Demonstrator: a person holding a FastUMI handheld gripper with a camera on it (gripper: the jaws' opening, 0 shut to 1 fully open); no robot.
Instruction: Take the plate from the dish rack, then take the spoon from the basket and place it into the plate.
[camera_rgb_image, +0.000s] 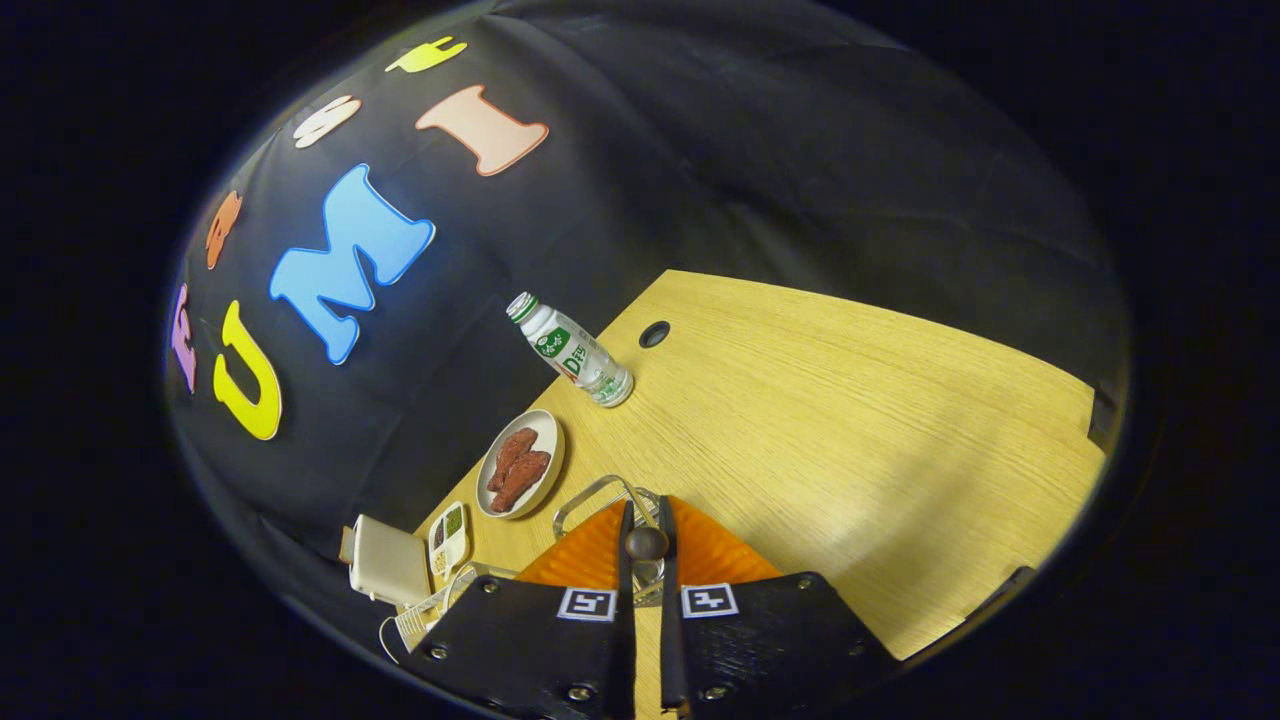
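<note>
Between my gripper's (646, 545) two fingers I had one spoon (646, 543) pinched, its rounded end showing between them, its long axis hidden. Beneath them lay one orange plate (712, 550) on the wooden table (850, 420). Beyond stood one bottle (572, 351) and one small dish (521, 464) holding two brown pieces.

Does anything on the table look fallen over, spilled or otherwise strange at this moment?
Nothing looks spilled or broken. The bottle stands upright, capped, near the table's back edge; its lean seems to come from the lens. The dish of brown food sits flat beside it. The gripper is shut on a thin handle with a round end.
</note>
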